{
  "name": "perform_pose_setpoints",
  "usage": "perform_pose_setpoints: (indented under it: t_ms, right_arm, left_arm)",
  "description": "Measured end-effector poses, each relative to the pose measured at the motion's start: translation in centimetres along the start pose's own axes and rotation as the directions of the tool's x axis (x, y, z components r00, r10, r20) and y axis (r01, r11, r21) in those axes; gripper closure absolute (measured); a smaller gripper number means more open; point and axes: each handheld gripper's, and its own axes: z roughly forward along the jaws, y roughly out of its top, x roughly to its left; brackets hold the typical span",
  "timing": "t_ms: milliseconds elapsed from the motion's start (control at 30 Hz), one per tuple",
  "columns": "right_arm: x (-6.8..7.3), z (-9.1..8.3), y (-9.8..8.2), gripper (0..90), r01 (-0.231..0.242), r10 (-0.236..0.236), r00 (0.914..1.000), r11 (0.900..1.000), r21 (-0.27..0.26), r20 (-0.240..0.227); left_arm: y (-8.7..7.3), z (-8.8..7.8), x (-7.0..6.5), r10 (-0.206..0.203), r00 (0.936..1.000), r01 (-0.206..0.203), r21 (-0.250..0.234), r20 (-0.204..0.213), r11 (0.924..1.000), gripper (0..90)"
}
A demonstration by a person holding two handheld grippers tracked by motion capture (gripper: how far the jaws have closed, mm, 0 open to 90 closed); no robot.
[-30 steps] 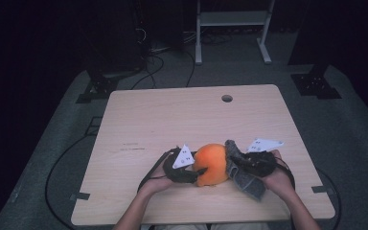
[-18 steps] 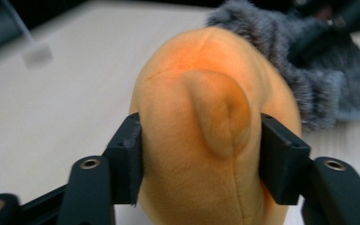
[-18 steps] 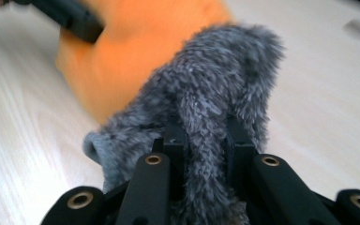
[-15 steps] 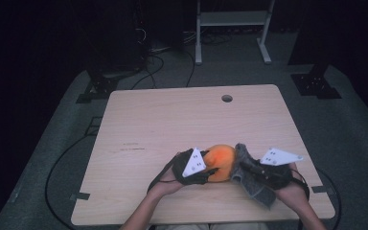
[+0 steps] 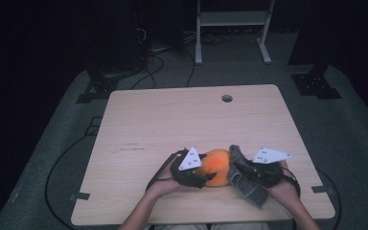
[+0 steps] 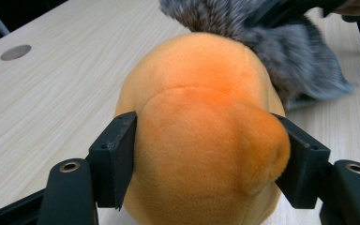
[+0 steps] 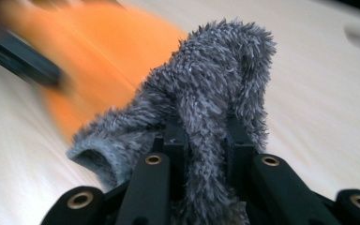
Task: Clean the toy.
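An orange plush ball (image 5: 217, 165) rests on the table near its front edge. My left gripper (image 5: 199, 179) grips it from the left; in the left gripper view the pads (image 6: 117, 154) press into both sides of the ball (image 6: 201, 117). These jaws have just been opening a little, with the ball still between them. My right gripper (image 5: 239, 167) is shut on a grey fuzzy cloth (image 5: 247, 187), which lies against the ball's right side. In the right gripper view the cloth (image 7: 215, 89) stands bunched between the jaws (image 7: 205, 140), with the blurred orange ball (image 7: 108, 37) behind it.
The wooden table (image 5: 172, 120) has a round cable hole (image 5: 227, 98) near its far edge. Behind the table stand a white metal frame (image 5: 232, 19) and dark stands, with cables (image 5: 163, 52) on the grey floor.
The ball and both grippers shifted slightly to the right and then stayed there. The grey cloth remains pressed against the ball's right side.
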Motion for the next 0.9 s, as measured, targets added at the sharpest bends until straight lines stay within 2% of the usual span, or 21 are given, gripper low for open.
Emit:
perform_pose_setpoints:
  t_ms: [67,100,133,200,267,300,333,367,400,433,467,533,567,600,667,700,733,767,800,833,900]
  right_arm:
    - [-1.2,0.2,-1.3,74.9,-0.038,0.037,0.9992,0.997,0.061,0.018]
    - [-1.5,0.0,-1.5,74.9,-0.042,0.040,0.9987,0.997,0.070,0.031]
    - [-1.5,-0.3,-1.3,74.9,-0.049,0.048,0.9986,0.998,0.047,0.021]
    - [-1.1,-1.0,0.1,74.8,-0.052,0.051,0.9985,0.998,-0.034,-0.022]
    - [-0.2,-0.8,1.3,74.8,-0.036,0.030,0.9964,0.997,-0.065,-0.079]
    - [0.4,-0.4,1.6,74.7,-0.012,0.008,0.9968,0.999,-0.051,-0.079]
    - [0.9,0.1,1.5,74.8,0.010,-0.013,0.9975,0.999,-0.039,-0.069]
    - [1.2,0.4,1.4,74.8,0.016,-0.019,0.9978,0.999,-0.035,-0.063]
    - [1.2,0.4,1.3,74.8,0.011,-0.014,0.9979,0.999,-0.034,-0.063]
    - [1.2,0.2,1.3,74.8,0.008,-0.010,0.9979,0.999,-0.033,-0.064]
    - [1.1,0.0,1.2,74.8,0.005,-0.007,0.9978,0.999,-0.032,-0.066]
    - [1.1,-0.3,1.2,74.9,0.003,-0.005,0.9985,1.000,-0.025,-0.055]
    - [1.1,-0.7,1.4,74.9,0.005,-0.007,0.9987,0.999,-0.037,-0.051]
    - [1.2,-1.1,1.7,74.9,0.010,-0.013,0.9988,0.999,-0.051,-0.048]
    - [1.2,-1.3,2.2,74.9,0.013,-0.017,0.9987,0.997,-0.072,-0.047]
    - [1.2,-1.1,2.2,74.9,0.007,-0.011,0.9986,0.997,-0.072,-0.052]
    - [1.2,-0.6,2.1,74.9,0.010,-0.013,0.9985,0.998,-0.056,-0.054]
    - [1.2,0.0,1.8,74.9,0.007,-0.010,0.9980,0.999,-0.042,-0.062]
    - [1.1,0.5,1.5,74.9,-0.006,0.003,0.9972,0.999,-0.038,-0.074]
    - [1.1,0.7,1.3,74.9,-0.011,0.008,0.9967,0.999,-0.036,-0.081]
    - [0.9,0.6,1.1,74.9,-0.013,0.011,0.9970,0.999,-0.036,-0.076]
  left_arm:
    - [-0.2,-0.2,0.0,0.008,0.9999,-0.008,0.001,0.007,1.0000,31.5]
    - [-0.2,-0.2,0.1,0.008,0.9999,-0.008,-0.003,0.008,1.0000,31.7]
    - [-0.2,-0.2,0.1,0.008,0.9999,-0.008,-0.002,0.012,1.0000,31.9]
    - [-0.2,-0.1,0.1,0.008,0.9999,-0.008,-0.004,0.015,1.0000,31.9]
    - [-0.1,-0.1,0.3,-0.004,0.9998,0.004,-0.001,0.017,1.0000,30.3]
    - [0.1,-0.3,0.5,-0.034,0.9992,0.034,0.006,0.021,0.9994,25.5]
    - [0.4,-0.4,0.7,-0.082,0.9963,0.082,0.014,0.027,0.9966,18.3]
    - [0.6,-0.4,0.8,-0.116,0.9930,0.115,0.018,0.023,0.9932,13.8]
    - [0.7,-0.4,0.8,-0.131,0.9911,0.131,0.021,0.024,0.9912,11.6]
    - [0.6,-0.2,0.7,-0.114,0.9929,0.113,0.032,0.034,0.9931,14.2]
    - [0.5,-0.1,0.3,-0.079,0.9965,0.078,0.024,0.027,0.9966,21.2]
    - [0.7,-0.3,-0.4,0.023,0.9997,-0.023,-0.023,-0.012,0.9995,34.6]
    - [0.9,-0.5,-0.5,0.073,0.9968,-0.074,-0.045,-0.034,0.9963,38.3]
    - [1.0,-0.6,-0.5,0.102,0.9936,-0.105,-0.049,-0.048,0.9933,39.2]
    - [1.0,-0.6,-0.3,0.139,0.9886,-0.142,-0.050,-0.057,0.9885,39.1]
    - [0.8,-0.5,-0.1,0.135,0.9899,-0.136,-0.031,-0.044,0.9902,37.7]
    - [0.4,-0.3,0.2,0.110,0.9934,-0.111,-0.023,-0.034,0.9936,34.4]
    - [0.1,-0.3,0.5,0.055,0.9982,-0.055,-0.030,-0.024,0.9980,28.2]
    - [0.0,-0.4,0.8,0.000,0.9999,-0.001,-0.026,-0.010,0.9997,22.6]
    - [0.0,-0.5,1.1,-0.032,0.9995,0.032,-0.017,-0.006,0.9993,19.0]
    - [-0.2,-0.5,1.0,-0.016,0.9998,0.016,-0.019,-0.012,0.9997,24.0]
